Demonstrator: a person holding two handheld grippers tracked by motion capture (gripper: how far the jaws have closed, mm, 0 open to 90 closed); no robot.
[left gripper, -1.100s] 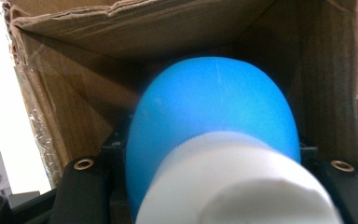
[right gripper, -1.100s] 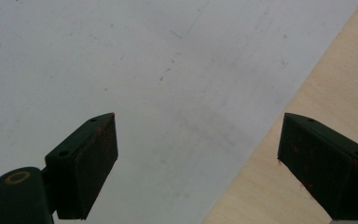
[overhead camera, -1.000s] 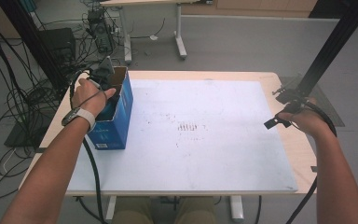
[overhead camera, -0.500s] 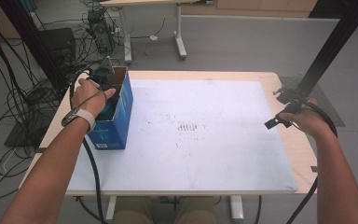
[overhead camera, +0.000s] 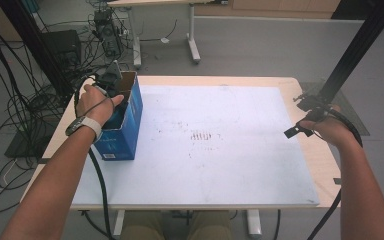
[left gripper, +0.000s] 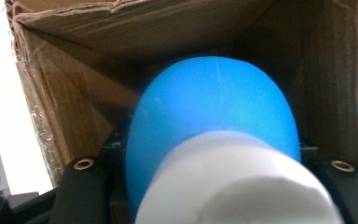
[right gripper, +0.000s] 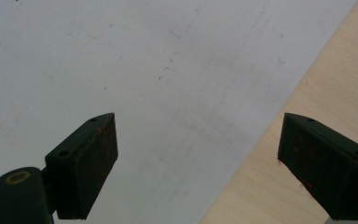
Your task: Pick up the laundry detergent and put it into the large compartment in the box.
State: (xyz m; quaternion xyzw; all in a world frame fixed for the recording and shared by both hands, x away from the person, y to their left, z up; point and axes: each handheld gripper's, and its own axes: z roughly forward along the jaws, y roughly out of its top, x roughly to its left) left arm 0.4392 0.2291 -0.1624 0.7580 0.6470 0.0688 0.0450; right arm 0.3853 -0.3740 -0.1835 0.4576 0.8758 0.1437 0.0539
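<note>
A blue cardboard box (overhead camera: 126,131) stands open-topped at the left edge of the table. My left gripper (overhead camera: 111,82) reaches down into it from above. In the left gripper view the left gripper (left gripper: 214,179) is shut on a blue bottle (left gripper: 214,107) with a white cap (left gripper: 233,186), held inside the box's brown walls (left gripper: 74,107). My right gripper (overhead camera: 300,116) hovers at the table's right side. Its fingers (right gripper: 86,163) stand wide apart with nothing between them, over the border of the white mat (right gripper: 121,60) and the bare wood (right gripper: 279,93).
A white mat (overhead camera: 220,165) covers most of the wooden table (overhead camera: 325,165). It carries faint reddish marks (overhead camera: 202,136) near its middle. A black frame post (overhead camera: 352,55) rises past the table's right far corner. Cables and equipment (overhead camera: 40,75) lie on the floor at the left.
</note>
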